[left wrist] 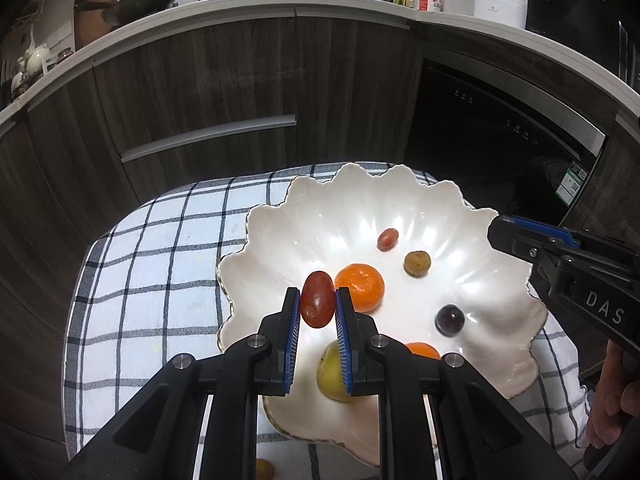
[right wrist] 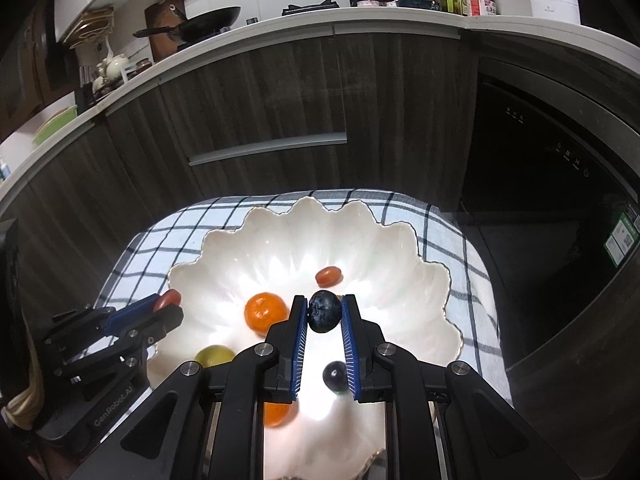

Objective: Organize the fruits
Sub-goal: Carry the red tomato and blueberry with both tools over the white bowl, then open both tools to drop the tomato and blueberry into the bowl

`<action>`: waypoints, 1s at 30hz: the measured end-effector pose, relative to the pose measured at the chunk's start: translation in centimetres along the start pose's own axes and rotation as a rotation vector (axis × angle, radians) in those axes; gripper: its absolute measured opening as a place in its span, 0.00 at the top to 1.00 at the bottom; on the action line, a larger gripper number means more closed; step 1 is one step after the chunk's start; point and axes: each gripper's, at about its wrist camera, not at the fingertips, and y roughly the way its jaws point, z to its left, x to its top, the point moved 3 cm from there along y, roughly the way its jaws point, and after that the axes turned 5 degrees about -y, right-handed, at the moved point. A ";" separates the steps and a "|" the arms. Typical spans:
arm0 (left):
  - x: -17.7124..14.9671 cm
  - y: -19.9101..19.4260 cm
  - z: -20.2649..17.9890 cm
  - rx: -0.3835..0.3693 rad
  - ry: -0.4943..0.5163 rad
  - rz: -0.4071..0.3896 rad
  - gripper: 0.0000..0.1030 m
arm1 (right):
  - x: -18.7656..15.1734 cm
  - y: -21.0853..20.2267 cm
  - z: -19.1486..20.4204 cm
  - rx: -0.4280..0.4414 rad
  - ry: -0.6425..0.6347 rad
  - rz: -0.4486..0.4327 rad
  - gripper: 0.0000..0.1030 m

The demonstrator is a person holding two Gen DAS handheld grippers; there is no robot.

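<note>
My left gripper [left wrist: 318, 300] is shut on an oval red fruit [left wrist: 318, 300], held above the near left part of a white scalloped bowl [left wrist: 360, 196]. My right gripper [right wrist: 324, 312] is shut on a dark blueberry [right wrist: 324, 311] over the bowl's [right wrist: 280, 212] middle. Inside the bowl lie a mandarin [left wrist: 360, 286], a small red fruit [left wrist: 387, 239], a brown round fruit [left wrist: 417, 264], a dark grape [left wrist: 449, 319], a yellow-green fruit [left wrist: 330, 376] and a second orange fruit [left wrist: 422, 350]. The right wrist view shows the left gripper [right wrist: 168, 308] at the bowl's left rim.
The bowl rests on a blue-and-white checked cloth [left wrist: 160, 260]. A small yellowish fruit [left wrist: 264, 470] lies on the cloth near my left gripper's base. Dark wooden cabinets [left wrist: 200, 80] and a black appliance [left wrist: 480, 140] stand behind. A hand [left wrist: 612, 400] holds the right gripper.
</note>
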 end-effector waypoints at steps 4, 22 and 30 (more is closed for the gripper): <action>0.3 0.7 0.3 0.002 -0.002 0.008 0.82 | 0.3 0.7 -0.1 -0.013 -0.001 0.010 0.82; 0.3 2.0 0.5 0.000 -0.008 0.047 0.48 | 0.4 3.1 -0.4 -0.011 0.006 0.077 0.81; 0.3 1.3 0.6 0.020 0.002 0.033 0.35 | 0.3 2.5 -0.7 -0.043 0.019 0.062 0.41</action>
